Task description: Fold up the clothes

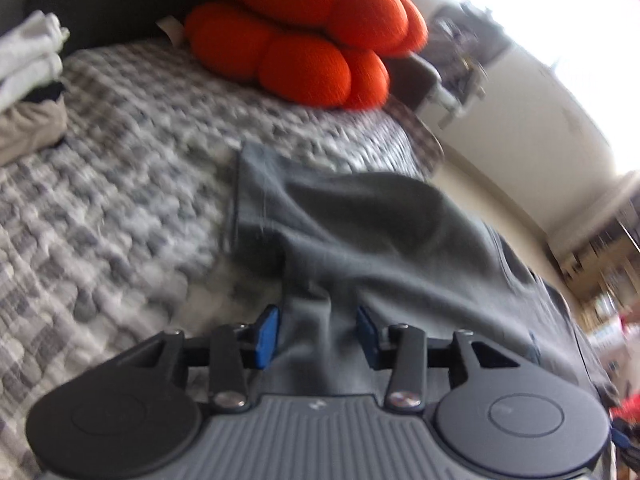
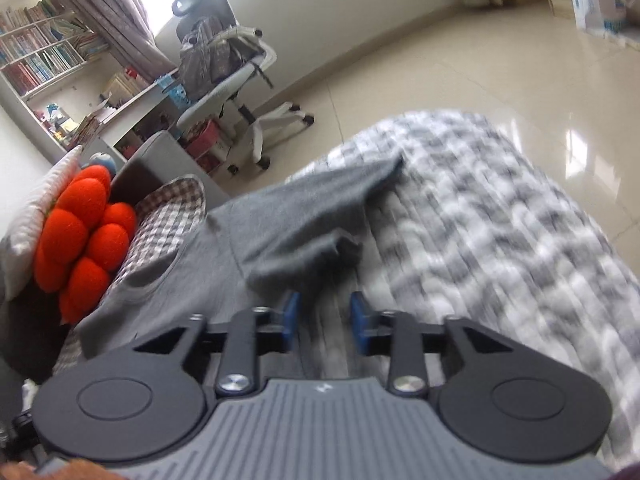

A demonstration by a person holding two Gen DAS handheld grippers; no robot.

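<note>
While both hand-held grippers, left (image 1: 317,330) and right (image 2: 325,322), stood wide, the grey shirt (image 2: 280,216) lay half-folded beside the orange cushion (image 2: 82,236); folded clothes (image 1: 28,52) were stacked nearby.

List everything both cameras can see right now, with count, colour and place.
T-shirt: one, grey, spread on the bed.
Blanket: one, grey-white check, covering the bed.
Cushion: one, orange, lobed, at the bed's head.
Folded clothes: small stack, white and beige, bed's far edge.
Office chair: one, white, by the desk.
Bookshelf: one, white, against the wall.
Left tool: blue pads open, grey fabric between them.
Right tool: blue pads open, beside the shirt.
</note>
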